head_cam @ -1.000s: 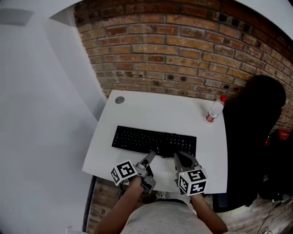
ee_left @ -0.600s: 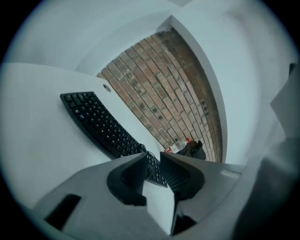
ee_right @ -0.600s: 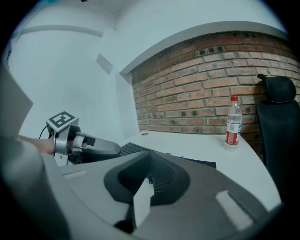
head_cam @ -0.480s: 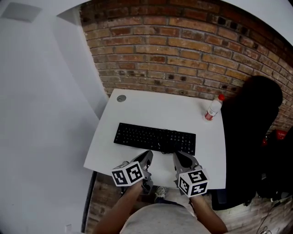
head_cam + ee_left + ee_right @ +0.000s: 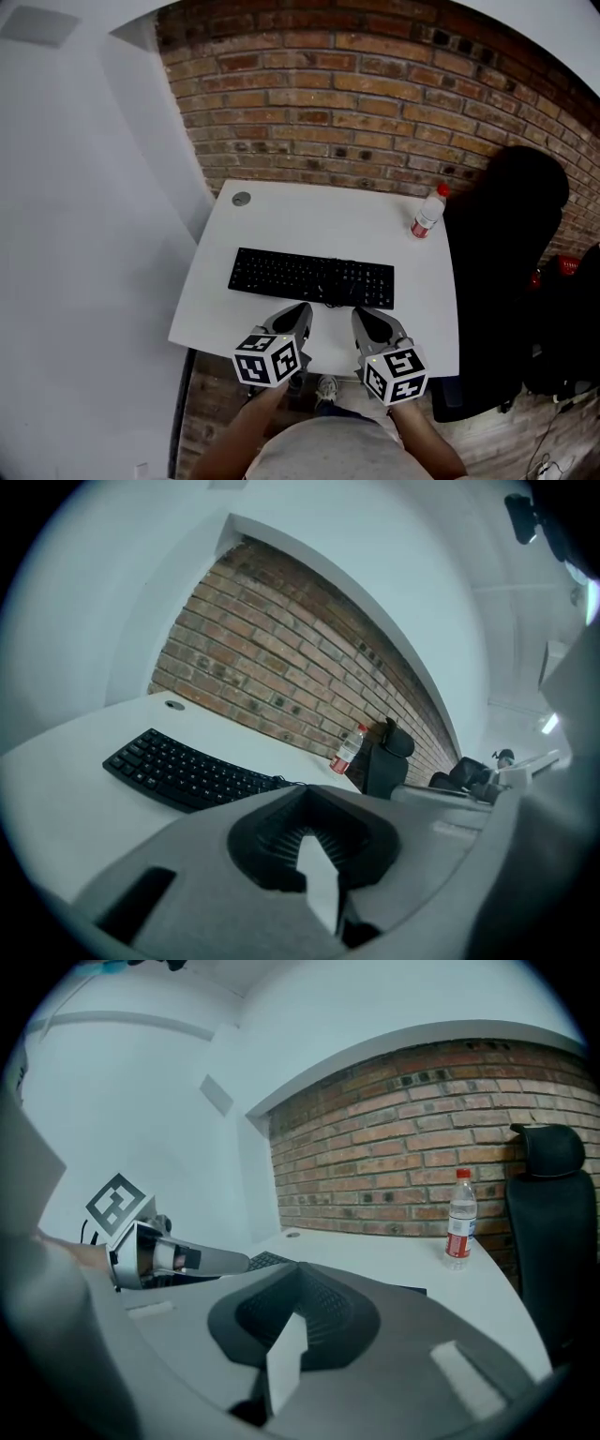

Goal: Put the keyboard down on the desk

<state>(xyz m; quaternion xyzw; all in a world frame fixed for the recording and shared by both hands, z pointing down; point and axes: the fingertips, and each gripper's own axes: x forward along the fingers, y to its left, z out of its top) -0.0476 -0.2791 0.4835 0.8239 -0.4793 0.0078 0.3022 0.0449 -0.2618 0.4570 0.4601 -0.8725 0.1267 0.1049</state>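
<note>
Keyboard (image 5: 311,278) lies flat on the white desk (image 5: 309,220), just ahead of both pairs of jaws and touching neither. A second ago the left gripper (image 5: 301,313) had its tips at the keyboard's near edge with the jaws part open. Now it is drawn back off the edge, jaws fully together with nothing between them, and its marker cube has turned to show a different face. The right gripper (image 5: 360,318) has hardly shifted; its jaws are also closed and empty. The keyboard is a black, matte, low slab with fine rows of keys and a slightly curved front line. The desk top is smooth and rounded at the corners, with a grey round grommet (image 5: 242,199) far beyond the left jaws. A clear plastic bottle (image 5: 427,213) with a red cap and label stands upright beyond the right jaws, near a rough brick wall (image 5: 356,94). Both grippers are held low over the desk's near edge, side by side, tips angled slightly toward each other.
</note>
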